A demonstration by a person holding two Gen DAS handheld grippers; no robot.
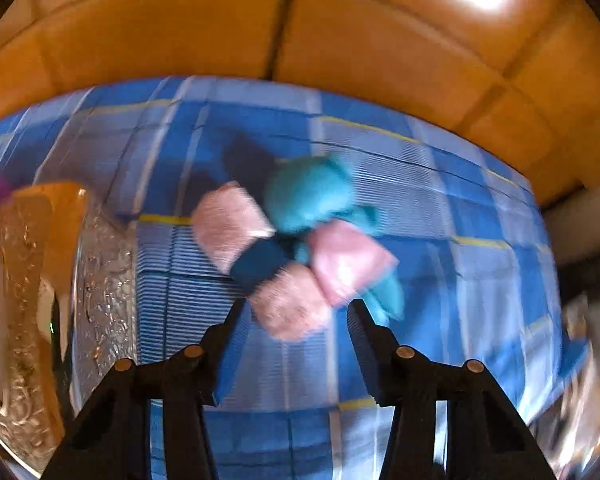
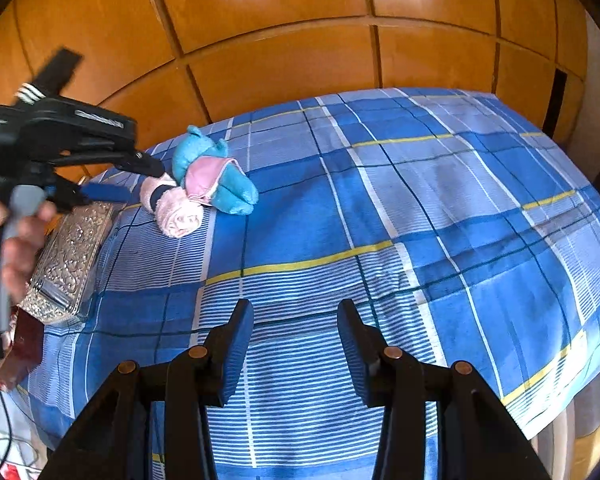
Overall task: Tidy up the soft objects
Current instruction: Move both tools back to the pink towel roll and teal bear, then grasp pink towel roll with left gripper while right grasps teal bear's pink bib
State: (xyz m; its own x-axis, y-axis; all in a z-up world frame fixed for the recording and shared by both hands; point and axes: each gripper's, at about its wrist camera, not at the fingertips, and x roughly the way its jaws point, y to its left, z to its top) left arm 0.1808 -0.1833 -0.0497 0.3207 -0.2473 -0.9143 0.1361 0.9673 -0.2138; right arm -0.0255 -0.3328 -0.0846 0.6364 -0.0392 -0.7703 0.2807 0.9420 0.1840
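A rolled pink towel (image 2: 171, 206) with a dark blue band lies on the blue plaid bedsheet (image 2: 380, 208), touching a turquoise plush toy (image 2: 224, 178) that wears a pink piece. The left hand-held gripper (image 1: 296, 308) hangs just above the towel, its jaws partly apart with one end of the roll showing between the fingertips; the blurred left wrist view does not show whether the pads press on it. From the right wrist view, its tips sit at the towel's far end. An embossed silver box (image 2: 70, 256) stands just left of the towel. The right hand-held gripper (image 2: 296, 312) is partly open and empty, well apart from the towel, over bare sheet.
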